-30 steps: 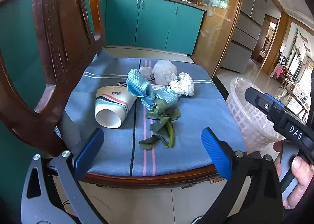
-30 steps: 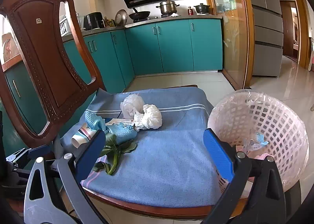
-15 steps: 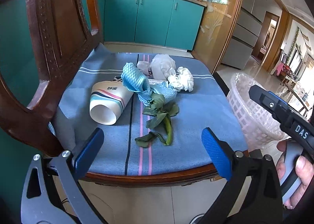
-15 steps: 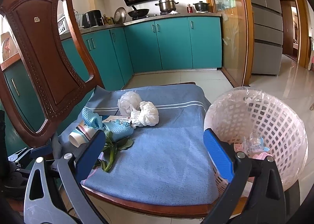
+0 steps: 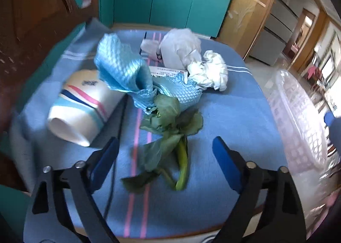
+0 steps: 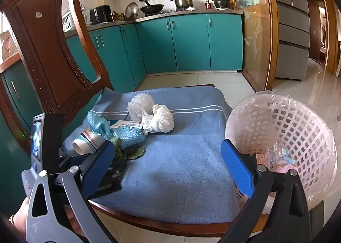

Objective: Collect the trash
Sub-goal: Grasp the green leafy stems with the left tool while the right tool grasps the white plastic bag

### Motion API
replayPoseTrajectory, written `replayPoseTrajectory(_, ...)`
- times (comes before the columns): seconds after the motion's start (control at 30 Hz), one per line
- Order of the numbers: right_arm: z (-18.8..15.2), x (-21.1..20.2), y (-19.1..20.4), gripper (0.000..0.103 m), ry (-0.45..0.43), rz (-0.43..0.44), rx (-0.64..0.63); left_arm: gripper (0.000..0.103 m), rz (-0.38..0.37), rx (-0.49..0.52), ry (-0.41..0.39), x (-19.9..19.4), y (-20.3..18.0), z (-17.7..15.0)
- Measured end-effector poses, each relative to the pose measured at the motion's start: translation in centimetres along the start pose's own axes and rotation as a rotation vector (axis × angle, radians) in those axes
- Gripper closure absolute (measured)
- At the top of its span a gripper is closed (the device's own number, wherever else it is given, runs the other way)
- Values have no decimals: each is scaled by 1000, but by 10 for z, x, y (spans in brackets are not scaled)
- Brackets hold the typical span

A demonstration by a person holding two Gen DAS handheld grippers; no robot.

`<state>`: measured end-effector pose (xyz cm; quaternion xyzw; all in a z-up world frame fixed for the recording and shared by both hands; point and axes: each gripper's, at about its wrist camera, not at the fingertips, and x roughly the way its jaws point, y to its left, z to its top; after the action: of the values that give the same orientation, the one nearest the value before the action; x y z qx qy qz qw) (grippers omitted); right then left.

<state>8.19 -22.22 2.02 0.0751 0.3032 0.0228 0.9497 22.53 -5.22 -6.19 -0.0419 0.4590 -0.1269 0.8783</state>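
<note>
Trash lies on the chair's blue cushion [image 5: 234, 115]: a wilted green vegetable [image 5: 172, 136], a striped paper cup [image 5: 83, 106] on its side, a crumpled blue mesh cloth [image 5: 127, 76], a white plastic bag [image 5: 181, 49] and a white paper wad [image 5: 211, 70]. My left gripper [image 5: 165, 157] is open and empty, its fingers on either side of the vegetable's stem. My right gripper [image 6: 168, 164] is open and empty over the cushion's front, between the trash [image 6: 157, 119] and the basket [image 6: 298, 128].
A pink-white lattice basket [image 5: 298, 119] with a plastic liner stands right of the chair and holds some trash [image 6: 277, 155]. The wooden chair back [image 6: 49, 51] rises at the left. Teal kitchen cabinets [image 6: 187, 45] stand behind across tiled floor.
My left gripper has moved forward and down over the cushion, close to the green vegetable. My right gripper has shifted slightly; the left gripper now shows at its left.
</note>
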Motion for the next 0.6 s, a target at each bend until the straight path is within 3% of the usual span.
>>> replayPoseTrajectory(0.1, 6, 21, 3, 5, 22, -16, -11, 33, -5, 8, 25, 13, -1, 4)
replayPoseTrajectory(0.17, 11, 38, 6, 5, 45, -24, -32, 64, -10, 18, 35, 12, -1, 4)
replayPoseTrajectory(0.23, 14, 60, 7, 5, 75, -33, -34, 88, -56, -3, 57, 8, 3, 3)
replayPoseTrajectory(0.37, 22, 105, 8, 5, 138, -23, -5, 91, -89, 1, 13, -18, 13, 4)
replayPoseTrajectory(0.6, 32, 154, 19, 5, 171, -28, -1, 91, -122, -28, -211, -113, 45, 7)
